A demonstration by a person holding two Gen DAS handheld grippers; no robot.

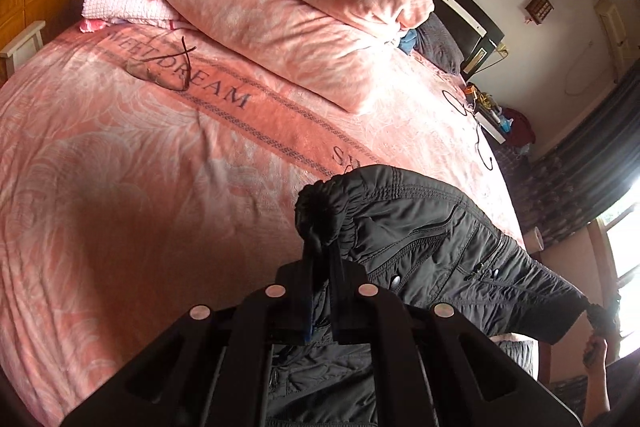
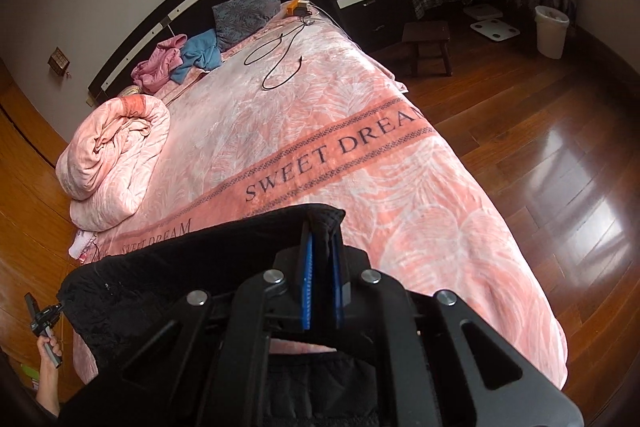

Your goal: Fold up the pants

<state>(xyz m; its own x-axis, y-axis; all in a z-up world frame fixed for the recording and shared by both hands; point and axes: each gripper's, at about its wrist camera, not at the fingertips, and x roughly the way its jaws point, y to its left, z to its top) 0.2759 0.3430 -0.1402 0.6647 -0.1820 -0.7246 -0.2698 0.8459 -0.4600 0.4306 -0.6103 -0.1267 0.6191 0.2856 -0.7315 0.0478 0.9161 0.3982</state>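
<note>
Pants [image 1: 424,227], black and padded, hang stretched above the near edge of the pink bed [image 1: 140,167]. Left gripper [image 1: 320,251] is closed on the gathered waistband at one end. Right gripper [image 2: 322,247] is closed on the other end. Eyeglasses [image 1: 160,69] lie farther up the bed.

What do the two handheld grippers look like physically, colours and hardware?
Both match: the left gripper and right gripper have matte black angular linkage bodies with cut-outs, four round silver pivot pins each, and ribbed blue pads on flat black fingers. No cables visible.
</note>
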